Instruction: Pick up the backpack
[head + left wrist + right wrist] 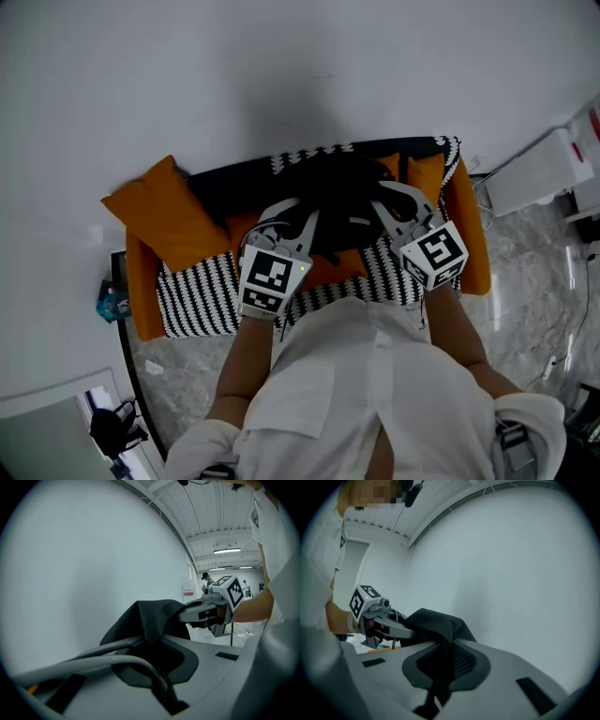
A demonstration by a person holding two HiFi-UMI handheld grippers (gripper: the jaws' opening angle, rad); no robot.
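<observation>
Left claw (152,641), right claw (443,644) each pinched on fold of black backpack (342,202) — bag mid-frame, over orange sofa (473,234). Risk: thin fabric slides from pads under load — bag tilts, drops onto sofa

We see a black backpack (342,192), an orange sofa (473,246) under a black-and-white striped throw (197,295), an orange cushion (159,214), a grey marbled floor (525,281), a plain white wall (281,66), and the person's white shirt (356,375).
</observation>
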